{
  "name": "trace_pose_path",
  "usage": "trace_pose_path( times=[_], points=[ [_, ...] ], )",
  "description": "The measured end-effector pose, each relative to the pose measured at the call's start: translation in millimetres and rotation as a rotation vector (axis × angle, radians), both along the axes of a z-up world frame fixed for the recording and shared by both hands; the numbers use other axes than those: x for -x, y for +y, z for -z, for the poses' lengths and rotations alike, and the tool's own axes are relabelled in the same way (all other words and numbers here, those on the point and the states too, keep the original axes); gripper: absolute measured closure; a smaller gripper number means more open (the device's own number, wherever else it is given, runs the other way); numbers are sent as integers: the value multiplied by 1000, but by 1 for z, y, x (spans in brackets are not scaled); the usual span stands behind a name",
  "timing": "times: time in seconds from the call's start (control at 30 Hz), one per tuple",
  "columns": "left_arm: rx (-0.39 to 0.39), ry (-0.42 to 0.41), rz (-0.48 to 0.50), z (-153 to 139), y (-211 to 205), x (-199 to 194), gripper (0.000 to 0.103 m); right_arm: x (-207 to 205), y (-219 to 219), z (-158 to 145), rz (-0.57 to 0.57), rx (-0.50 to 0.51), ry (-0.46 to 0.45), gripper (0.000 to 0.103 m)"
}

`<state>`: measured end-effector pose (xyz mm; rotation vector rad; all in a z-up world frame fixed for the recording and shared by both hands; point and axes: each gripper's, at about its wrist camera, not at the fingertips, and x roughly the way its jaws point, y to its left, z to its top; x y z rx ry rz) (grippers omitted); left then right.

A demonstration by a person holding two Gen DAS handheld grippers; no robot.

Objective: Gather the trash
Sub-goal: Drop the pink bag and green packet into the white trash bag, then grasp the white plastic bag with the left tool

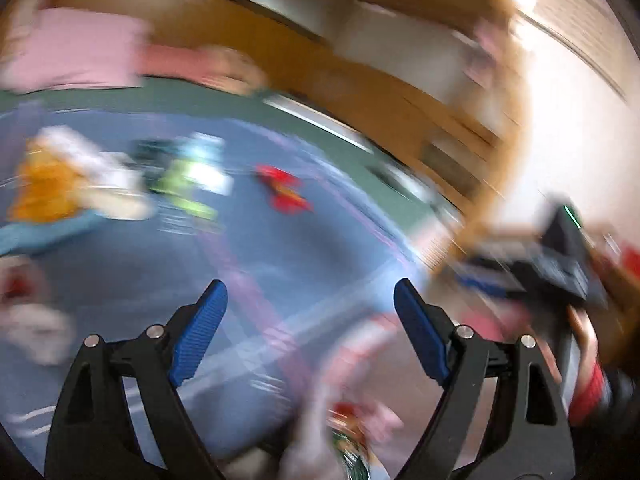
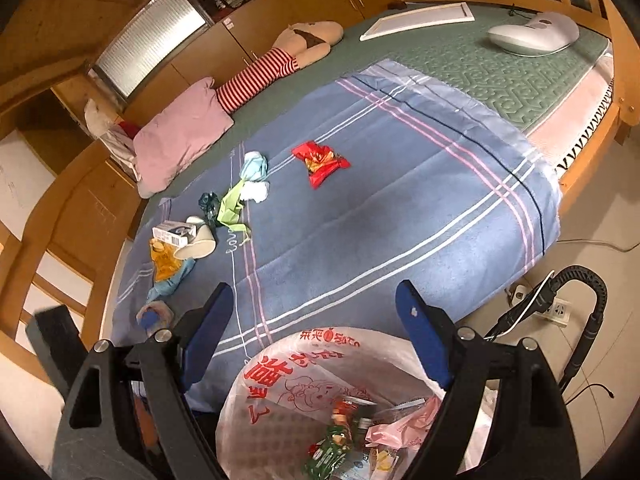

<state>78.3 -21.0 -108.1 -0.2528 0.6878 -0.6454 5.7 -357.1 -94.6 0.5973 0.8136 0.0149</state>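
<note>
Litter lies on a blue striped blanket [image 2: 380,220]: a red wrapper [image 2: 320,162], a crumpled green paper [image 2: 232,206], white and pale blue tissues [image 2: 254,168], a white cup [image 2: 198,242], a small carton [image 2: 172,234] and an orange wrapper [image 2: 164,260]. At the blanket's near edge stands a white plastic bag with red print [image 2: 288,364], with several wrappers [image 2: 340,436] inside. My right gripper [image 2: 313,290] is open and empty above the bag's mouth. The left wrist view is blurred; my left gripper [image 1: 310,286] is open and empty over the blanket, with the red wrapper [image 1: 282,192] further ahead.
A pink pillow [image 2: 180,136] and a striped stuffed figure [image 2: 272,68] lie at the far side of the bed. A white frame [image 2: 420,20] and a white device [image 2: 532,34] rest on the green mattress. On the floor to the right are a power strip [image 2: 558,310] and cables.
</note>
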Motion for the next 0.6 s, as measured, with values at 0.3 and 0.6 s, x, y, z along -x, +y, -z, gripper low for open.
trace_pose_path(
  times=[0.3,0.6],
  points=[
    [17,105,-278,7,44,-21,19,-13,24,1,-38,4,13,21],
    [-282,-88,-327,-8,19,5,19,-20,42,0,-53,54,21,21]
  ],
)
